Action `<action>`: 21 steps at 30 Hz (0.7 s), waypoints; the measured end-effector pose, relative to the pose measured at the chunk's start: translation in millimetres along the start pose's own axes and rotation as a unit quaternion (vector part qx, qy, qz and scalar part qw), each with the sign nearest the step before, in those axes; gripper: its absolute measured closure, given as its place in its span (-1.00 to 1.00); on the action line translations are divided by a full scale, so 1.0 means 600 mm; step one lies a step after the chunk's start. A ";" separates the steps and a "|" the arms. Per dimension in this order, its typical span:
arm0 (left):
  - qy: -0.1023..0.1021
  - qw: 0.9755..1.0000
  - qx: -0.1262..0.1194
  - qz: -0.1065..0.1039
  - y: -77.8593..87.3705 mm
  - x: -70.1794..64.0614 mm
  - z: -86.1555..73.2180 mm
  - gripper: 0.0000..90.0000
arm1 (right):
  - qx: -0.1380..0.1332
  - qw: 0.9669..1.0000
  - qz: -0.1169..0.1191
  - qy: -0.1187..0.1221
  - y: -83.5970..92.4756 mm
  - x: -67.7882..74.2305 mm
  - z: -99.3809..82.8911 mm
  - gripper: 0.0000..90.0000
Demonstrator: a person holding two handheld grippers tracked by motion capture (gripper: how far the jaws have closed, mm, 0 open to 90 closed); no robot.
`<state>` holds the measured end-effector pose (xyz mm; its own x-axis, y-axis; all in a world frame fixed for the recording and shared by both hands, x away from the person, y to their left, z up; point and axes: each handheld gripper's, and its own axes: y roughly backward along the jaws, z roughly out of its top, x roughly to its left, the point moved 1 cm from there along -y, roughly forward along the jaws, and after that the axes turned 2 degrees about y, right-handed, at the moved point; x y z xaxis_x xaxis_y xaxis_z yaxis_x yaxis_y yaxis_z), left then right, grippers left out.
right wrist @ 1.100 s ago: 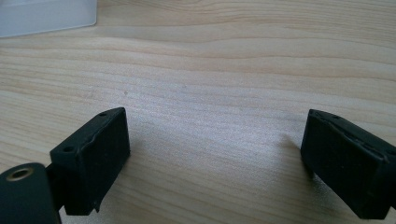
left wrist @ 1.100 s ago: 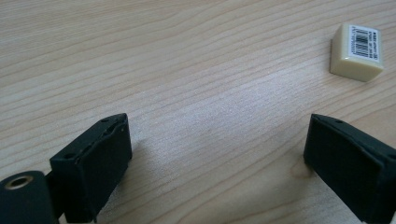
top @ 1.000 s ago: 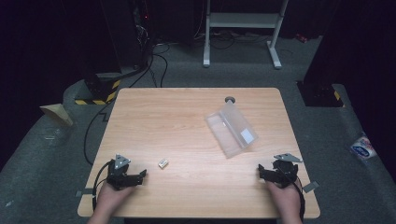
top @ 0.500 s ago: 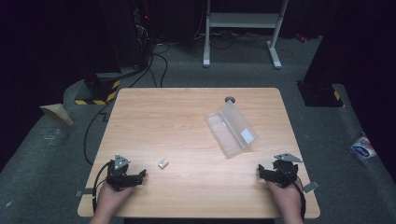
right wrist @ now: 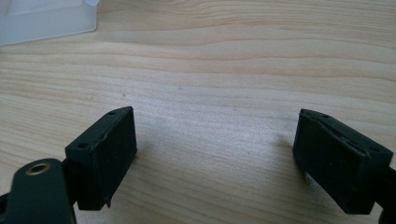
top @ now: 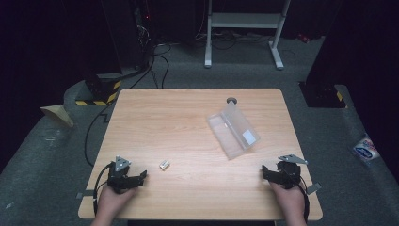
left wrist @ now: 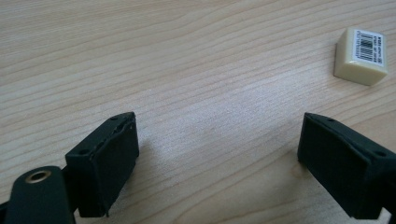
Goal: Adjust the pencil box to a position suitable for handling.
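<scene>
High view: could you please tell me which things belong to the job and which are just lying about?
In the job: eraser, open clear case, left gripper, right gripper, both open and empty.
Lying about: packet on the floor, cables, stand.

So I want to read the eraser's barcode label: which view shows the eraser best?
The left gripper view: the eraser lies close, upper right, its barcode label facing up and plain to see. In the high view it is a tiny pale block near the left gripper.
</scene>
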<state>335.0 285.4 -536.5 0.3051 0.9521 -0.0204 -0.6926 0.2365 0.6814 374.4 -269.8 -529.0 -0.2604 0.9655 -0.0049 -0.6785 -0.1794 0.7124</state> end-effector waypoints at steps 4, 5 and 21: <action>0.000 1.000 0.000 0.000 0.000 0.000 0.000 -0.72 | -0.004 1.000 -0.003 0.005 0.003 0.000 -0.001 -0.69; 0.000 1.000 0.000 0.000 -0.001 0.000 0.000 -0.73 | -0.007 1.000 -0.006 0.007 0.004 0.000 -0.001 -0.69; 0.000 1.000 0.002 -0.001 -0.001 0.000 0.001 -0.74 | -0.036 0.998 0.003 0.041 0.018 0.020 0.002 -0.70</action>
<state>336.1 284.9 -536.5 0.3061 0.9518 -0.0210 -0.6896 0.2369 0.6844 364.8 -259.9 -520.6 -0.3185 0.9459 -0.0612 -0.7241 -0.2011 0.6597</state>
